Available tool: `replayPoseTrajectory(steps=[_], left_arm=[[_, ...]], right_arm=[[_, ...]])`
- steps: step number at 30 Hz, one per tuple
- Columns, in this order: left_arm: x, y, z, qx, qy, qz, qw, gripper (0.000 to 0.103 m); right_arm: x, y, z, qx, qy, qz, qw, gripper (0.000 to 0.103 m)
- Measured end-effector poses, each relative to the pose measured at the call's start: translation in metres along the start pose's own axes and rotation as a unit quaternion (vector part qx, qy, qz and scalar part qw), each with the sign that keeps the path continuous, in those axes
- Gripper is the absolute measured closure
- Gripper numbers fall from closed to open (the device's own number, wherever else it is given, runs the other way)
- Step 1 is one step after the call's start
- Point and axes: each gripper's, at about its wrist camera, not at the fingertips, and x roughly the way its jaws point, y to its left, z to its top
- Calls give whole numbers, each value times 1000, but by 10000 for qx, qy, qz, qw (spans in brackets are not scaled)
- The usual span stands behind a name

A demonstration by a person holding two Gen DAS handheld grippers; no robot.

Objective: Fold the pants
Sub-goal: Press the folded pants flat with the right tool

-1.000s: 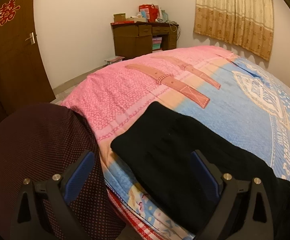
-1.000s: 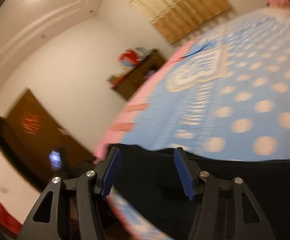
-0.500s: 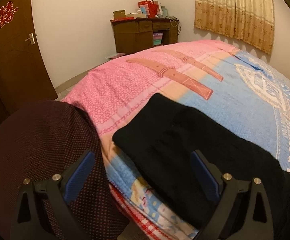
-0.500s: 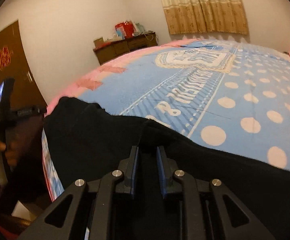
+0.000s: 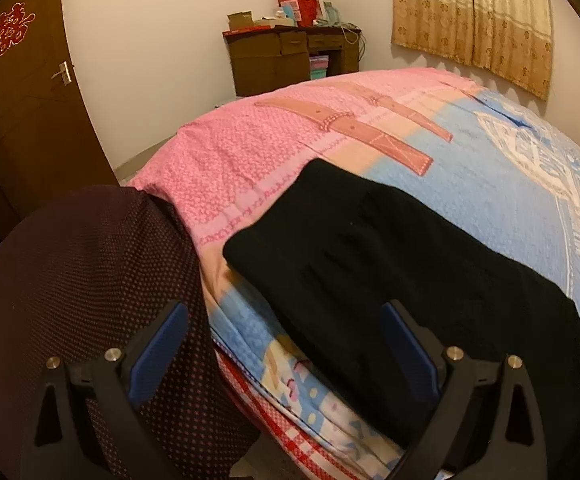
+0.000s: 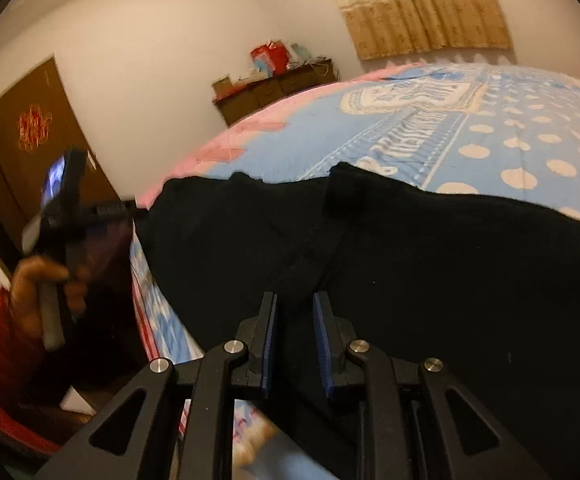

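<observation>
**Right tongs pinch the pants at the bed's edge; left tongs hang open**

The black pants lie flat across the near edge of the bed, on a quilt that is pink at the left of the frame and blue toward the right. In the left wrist view they run from the frame's centre down to the lower right.

The left tongs stand wide open at the bottom of that view. One blue pad sits over a dark dotted cloth at lower left, the other over the pants; neither pad presses on anything.

In the right wrist view the right tongs sit at bottom centre, their jaws drawn close together with a raised ridge of the pants between the pads, gripping it. A small upright fold of the fabric stands at the far edge, near mid-frame.

At the left of that view a hand holds the left tool's handle beside the bed.

A door fills the upper left, a desk stands at upper centre, and a curtain hangs at upper right.
</observation>
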Motion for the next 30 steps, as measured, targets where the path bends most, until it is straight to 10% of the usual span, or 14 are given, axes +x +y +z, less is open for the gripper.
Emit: replayPoseTrajectory(steps=[10, 30], left_arm=[[-1, 1, -7, -38, 8, -19, 10000, 4], [16, 10, -16, -1687, 73, -194, 9854, 4]], right_arm=[[25, -10, 52, -73, -211, -552, 9982, 83], [-17, 18, 24, 22, -388, -269, 9989, 83]])
